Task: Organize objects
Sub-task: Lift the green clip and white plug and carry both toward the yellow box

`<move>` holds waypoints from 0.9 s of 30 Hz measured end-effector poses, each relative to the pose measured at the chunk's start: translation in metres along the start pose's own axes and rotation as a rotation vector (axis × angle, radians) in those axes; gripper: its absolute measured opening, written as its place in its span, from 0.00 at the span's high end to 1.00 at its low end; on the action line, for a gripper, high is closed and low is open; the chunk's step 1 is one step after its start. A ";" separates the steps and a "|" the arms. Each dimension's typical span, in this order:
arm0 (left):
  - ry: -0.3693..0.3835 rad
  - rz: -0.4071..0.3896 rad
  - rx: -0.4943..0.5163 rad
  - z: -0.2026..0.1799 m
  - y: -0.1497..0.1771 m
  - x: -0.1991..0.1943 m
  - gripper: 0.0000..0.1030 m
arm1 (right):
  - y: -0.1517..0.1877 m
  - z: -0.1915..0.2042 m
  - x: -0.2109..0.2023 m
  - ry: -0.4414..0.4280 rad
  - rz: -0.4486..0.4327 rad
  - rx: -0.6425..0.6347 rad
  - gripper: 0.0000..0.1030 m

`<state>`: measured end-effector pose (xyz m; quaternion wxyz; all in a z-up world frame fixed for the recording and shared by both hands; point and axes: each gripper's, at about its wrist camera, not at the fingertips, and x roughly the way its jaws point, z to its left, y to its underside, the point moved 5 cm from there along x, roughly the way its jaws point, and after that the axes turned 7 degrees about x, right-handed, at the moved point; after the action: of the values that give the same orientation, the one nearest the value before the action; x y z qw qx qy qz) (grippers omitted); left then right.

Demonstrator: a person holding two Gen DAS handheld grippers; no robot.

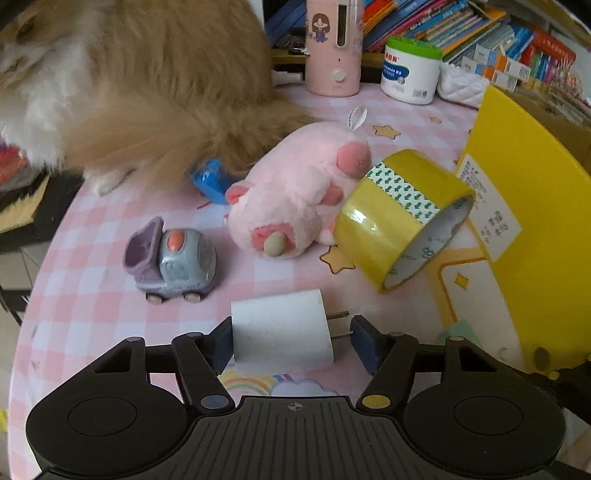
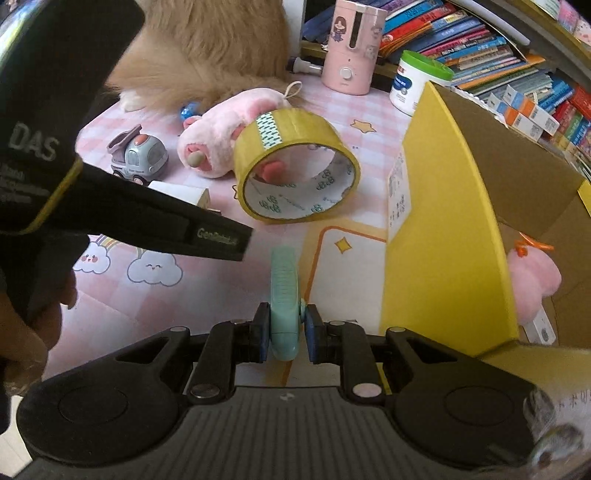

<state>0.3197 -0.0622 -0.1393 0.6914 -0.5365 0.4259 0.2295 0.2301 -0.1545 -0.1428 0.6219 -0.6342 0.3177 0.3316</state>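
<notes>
A white charger plug (image 1: pixel 280 336) lies on the pink checked tabletop (image 1: pixel 92 295) between the fingers of my left gripper (image 1: pixel 291 343). One pad sits against its body and the other against its prong tips. In the right wrist view my right gripper (image 2: pixel 284 332) is shut on a mint-green plastic tool (image 2: pixel 282 280) that stands on edge. The yellow cardboard box (image 2: pixel 443 221) stands open just to its right, with a pink plush (image 2: pixel 532 284) inside. A yellow tape roll (image 1: pixel 399 218) leans on a pink plush pig (image 1: pixel 295 192). A grey toy truck (image 1: pixel 173 262) stands to the left.
A fluffy orange and white animal (image 1: pixel 147 92) sits at the back left, its tail over a small blue toy (image 1: pixel 212 181). A pink humidifier (image 1: pixel 332 48), a green-lidded white jar (image 1: pixel 410 70) and stacked books (image 1: pixel 480 33) line the back. A person's hand (image 2: pixel 33 325) holds the left gripper's handle.
</notes>
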 end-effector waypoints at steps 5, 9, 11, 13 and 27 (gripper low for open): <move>0.030 -0.031 -0.045 0.011 0.011 -0.033 0.36 | 0.000 0.001 -0.008 -0.010 -0.017 0.024 0.82; 0.033 -0.056 -0.101 0.026 0.024 -0.064 0.36 | 0.003 0.008 -0.017 -0.034 -0.022 0.037 0.82; 0.030 -0.070 -0.121 0.034 0.030 -0.080 0.36 | 0.003 0.011 -0.023 -0.047 -0.032 0.047 0.82; 0.022 -0.090 -0.132 0.040 0.037 -0.097 0.36 | 0.003 0.014 -0.033 -0.062 -0.046 0.056 0.82; -0.031 -0.143 -0.165 0.061 0.096 -0.160 0.36 | 0.022 0.056 -0.087 -0.130 -0.101 0.023 0.82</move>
<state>0.1816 0.0478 -0.0546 0.6660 -0.6171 0.3553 0.2223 0.1607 -0.0995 -0.0846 0.6644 -0.6195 0.2480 0.3366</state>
